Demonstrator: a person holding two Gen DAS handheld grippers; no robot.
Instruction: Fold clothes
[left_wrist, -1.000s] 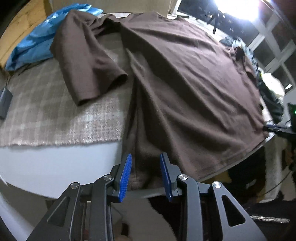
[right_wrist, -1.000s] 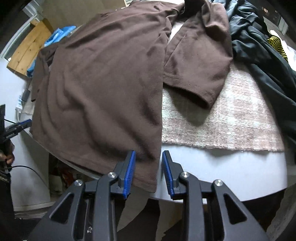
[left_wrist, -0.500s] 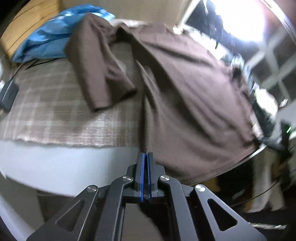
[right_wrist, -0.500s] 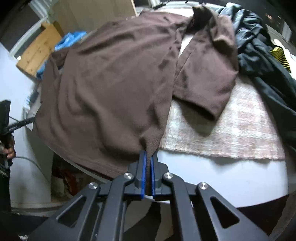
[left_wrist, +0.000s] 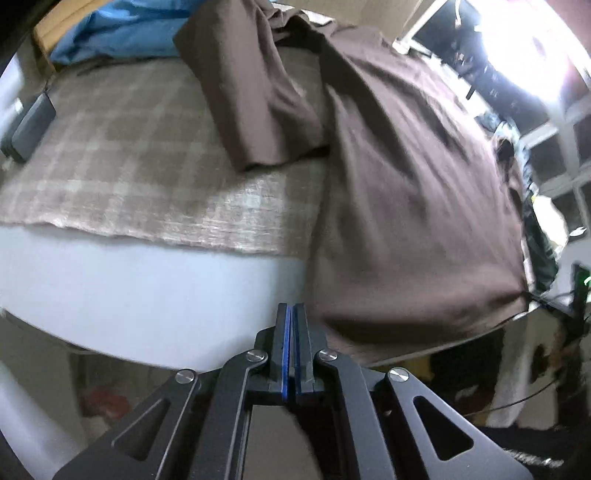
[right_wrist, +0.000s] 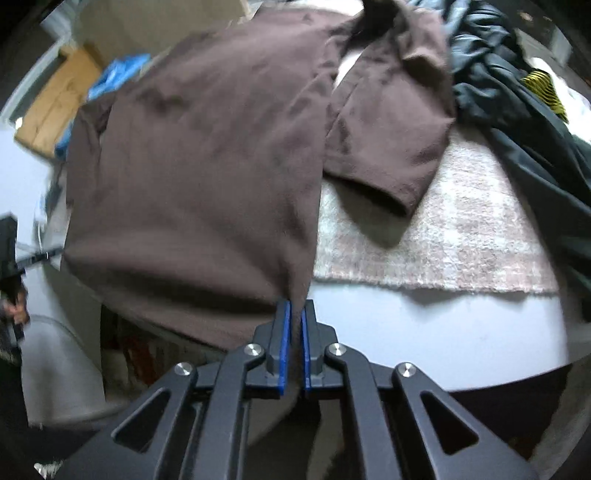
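- A brown shirt (left_wrist: 406, 177) lies spread across a checked cloth (left_wrist: 129, 166) on a white surface (left_wrist: 147, 288), its hem at the near edge by both tools and its collar at the far end.
- The shirt's long axis runs away from each tool, hem near and shoulders far; one short sleeve (right_wrist: 391, 147) lies just right of the body ahead of the right tool, the other (left_wrist: 258, 92) lies ahead of the left tool, left of the body.
- The left tool (left_wrist: 290, 317) is clenched with its blue pads together at the shirt's near left corner; the blur hides whether cloth is caught between them.
- The right tool (right_wrist: 294, 314) grasps the near right corner of the hem, brown fabric sitting between its blue pads while its jaws are easing apart.
- Between the two tools the hem hangs over the surface's edge.
- A blue cloth (left_wrist: 122, 33) lies far ahead of the left tool, beyond the sleeve; a dark garment (right_wrist: 517, 122) is heaped far right of the right tool.
- A small dark box (left_wrist: 29, 125) rests at the checked cloth's left edge; its contents are not visible.
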